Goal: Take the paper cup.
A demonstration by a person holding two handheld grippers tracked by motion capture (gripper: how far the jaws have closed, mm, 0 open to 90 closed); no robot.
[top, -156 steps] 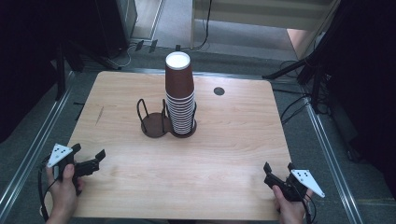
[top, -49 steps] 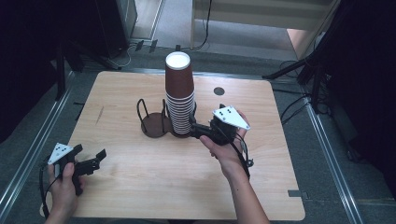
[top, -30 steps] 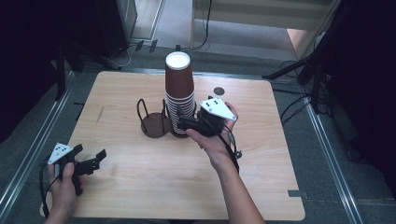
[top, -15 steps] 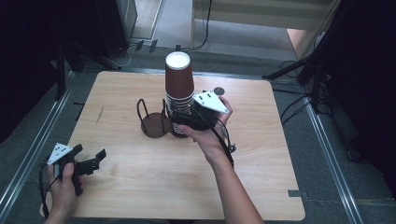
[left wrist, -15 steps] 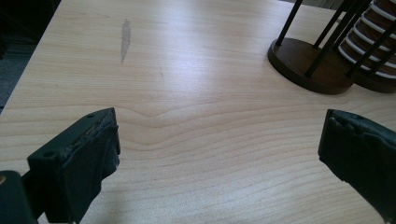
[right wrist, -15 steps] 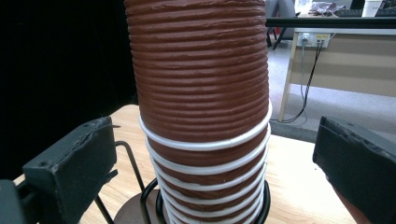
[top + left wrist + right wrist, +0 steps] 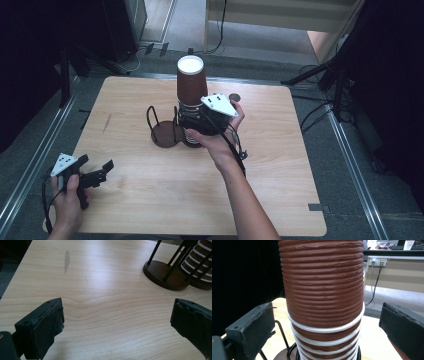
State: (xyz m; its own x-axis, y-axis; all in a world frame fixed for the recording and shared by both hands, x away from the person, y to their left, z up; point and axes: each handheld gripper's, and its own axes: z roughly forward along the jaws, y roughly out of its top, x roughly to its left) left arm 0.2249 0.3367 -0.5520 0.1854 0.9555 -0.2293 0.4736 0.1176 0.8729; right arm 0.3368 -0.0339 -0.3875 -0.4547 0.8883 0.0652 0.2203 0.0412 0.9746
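Cups [image 7: 191, 95]: tall stack of brown ribbed paper cups w/ white rims, upside down in a dark wire holder [image 7: 170, 127] at the table's [image 7: 280, 170] centre. Holder's second round base, left of the stack, is empty.

Right gripper [image 7: 192, 121] is at the stack's lower part, jaws spread, one each side of the cups, not touching yet in the right gripper view [image 7: 324, 322]. Risk, as a judgement: closing hard could crush the thin walls; gripping this low could lift several nested cups at once, or drag the holder and tip the stack.

Right forearm reaches diagonally from bottom centre, hand wrapped round the gripper, grey plate on top. Left gripper [image 7: 97, 171] sits near the table's front-left corner, well apart from the holder, jaws spread over bare wood, holding nothing.
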